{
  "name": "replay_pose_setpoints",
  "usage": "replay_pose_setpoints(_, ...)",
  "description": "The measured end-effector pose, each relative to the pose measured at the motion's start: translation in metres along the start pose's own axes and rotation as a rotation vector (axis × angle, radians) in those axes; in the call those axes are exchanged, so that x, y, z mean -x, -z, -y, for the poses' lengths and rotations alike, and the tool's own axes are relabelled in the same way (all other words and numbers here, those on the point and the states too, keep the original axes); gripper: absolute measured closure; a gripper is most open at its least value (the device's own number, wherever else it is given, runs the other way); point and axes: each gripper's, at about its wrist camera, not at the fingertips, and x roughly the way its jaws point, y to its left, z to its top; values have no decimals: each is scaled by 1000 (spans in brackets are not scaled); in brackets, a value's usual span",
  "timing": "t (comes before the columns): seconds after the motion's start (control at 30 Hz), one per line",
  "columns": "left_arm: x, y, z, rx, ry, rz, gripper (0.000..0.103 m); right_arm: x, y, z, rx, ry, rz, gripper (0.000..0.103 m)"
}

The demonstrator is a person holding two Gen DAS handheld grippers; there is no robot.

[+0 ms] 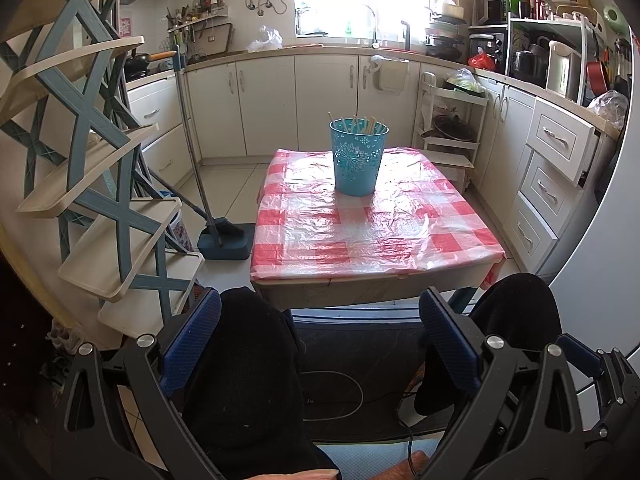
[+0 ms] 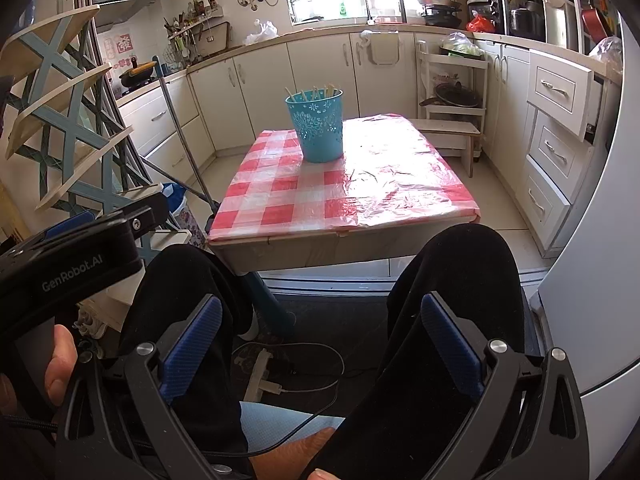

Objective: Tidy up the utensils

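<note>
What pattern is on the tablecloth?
Red-and-white check on the tablecloth, under clear plastic; clearest in the right wrist view.

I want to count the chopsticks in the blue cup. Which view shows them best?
The left wrist view: the chopsticks face the camera squarely, spread across the rim of the blue cup. The right wrist view shows them off to one side, against pale cabinets. Neither allows a sure count.

The tabletop (image 1: 372, 236) is covered by a red-and-white checked cloth (image 1: 304, 248) under clear, crinkled plastic. A turquoise bucket (image 1: 357, 156) with a white floral pattern is set upright near its far edge, with pale sticks (image 1: 370, 125) seen standing inside.
</note>
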Motion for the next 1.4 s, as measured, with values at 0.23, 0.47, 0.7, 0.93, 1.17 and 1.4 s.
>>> replay_pose_setpoints(0.23, 0, 0, 1, 1, 0, 0, 8, 0, 0, 0, 0, 0, 0, 7)
replay_pose_setpoints(0.47, 0, 0, 1, 0, 0, 0, 8, 0, 0, 0, -1, 0, 0, 7)
replay_pose_setpoints(0.7, 1, 0, 0, 2, 8, -2, 8, 0, 1, -1, 0, -1, -1, 7)
replay_pose_setpoints(0.93, 1, -1, -3, -1, 15, -10, 8, 0, 1, -1, 1, -2, -1, 7)
replay_pose_setpoints(1.17, -4, 1, -7, 30, 105, -24, 8, 0, 2, -1, 3, -4, -2, 7)
replay_pose_setpoints(1.4, 2, 0, -11, 37, 1, 45, 8, 0, 1, 0, 2, -4, 1, 7)
